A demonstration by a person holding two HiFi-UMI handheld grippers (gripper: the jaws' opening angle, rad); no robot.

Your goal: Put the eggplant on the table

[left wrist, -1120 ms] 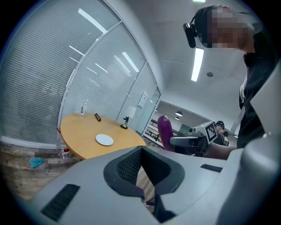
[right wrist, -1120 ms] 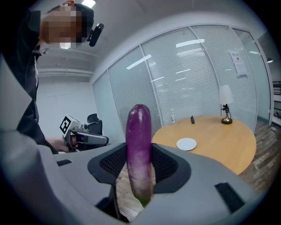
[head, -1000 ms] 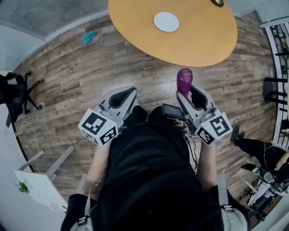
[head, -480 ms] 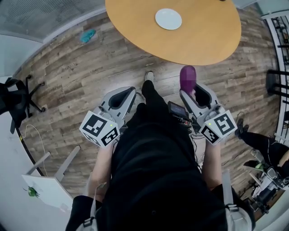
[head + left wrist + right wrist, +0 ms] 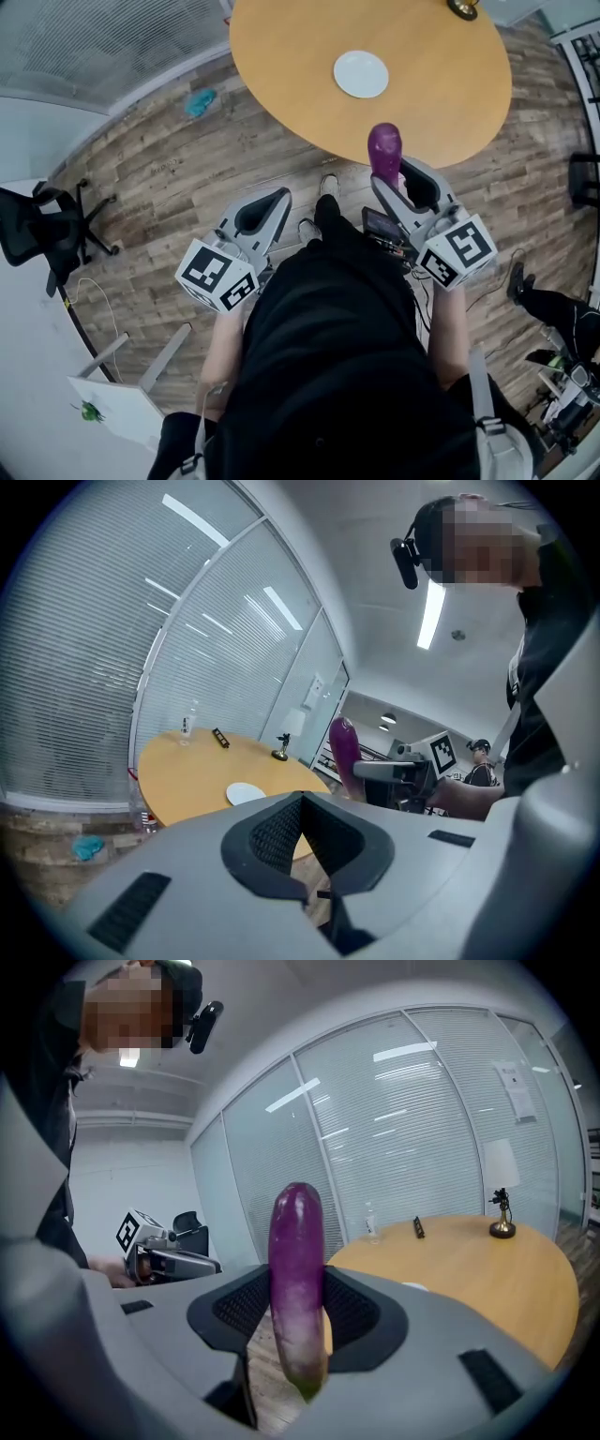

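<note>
Chair [image 5: 42,234] standing at far left on the wood floor [image 5: 159,178]. Teal scrap [image 5: 200,101] lying on the boards farther off, near the wall.

Left gripper [image 5: 270,208] hanging in front of the person, jaws pressing together, nothing between them.

Right gripper [image 5: 392,183] clamping the eggplant [image 5: 384,150] by its lower part, jaws parting only by its width. Eggplant pointing upright, paler end down, purple tip up. It is being held in the air at the near edge of the table [image 5: 450,112], not resting on it.

Plate [image 5: 361,74] lying on the table beyond the eggplant, apart from it.
</note>
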